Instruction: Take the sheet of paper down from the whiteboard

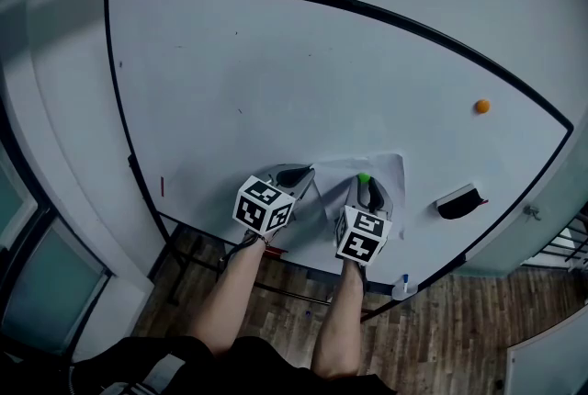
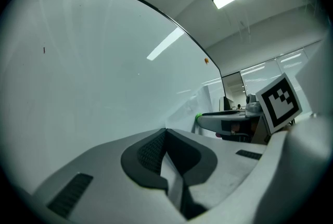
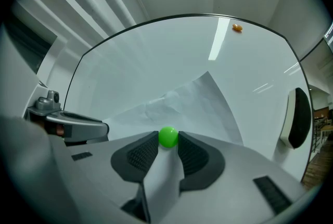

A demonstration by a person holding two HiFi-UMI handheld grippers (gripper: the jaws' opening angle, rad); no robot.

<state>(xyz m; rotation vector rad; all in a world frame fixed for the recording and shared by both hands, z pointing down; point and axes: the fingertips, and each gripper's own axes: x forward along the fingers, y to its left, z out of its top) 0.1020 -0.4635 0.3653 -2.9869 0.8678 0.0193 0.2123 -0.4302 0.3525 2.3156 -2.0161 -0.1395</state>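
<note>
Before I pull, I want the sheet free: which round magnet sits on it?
The green magnet, between the right gripper's jaws, on the sheet; the orange one sits alone on bare whiteboard, up right.

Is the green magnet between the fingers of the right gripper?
Yes, the fingers of the right gripper press the green magnet from both sides, in front of the paper.

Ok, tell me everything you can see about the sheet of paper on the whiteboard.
The sheet of paper is white, thin and creased, lying against the whiteboard low down near its bottom edge. A green magnet sits on it, gripped by the right claw. The left claw is shut at its left edge; whether it pinches the paper is unclear.
</note>
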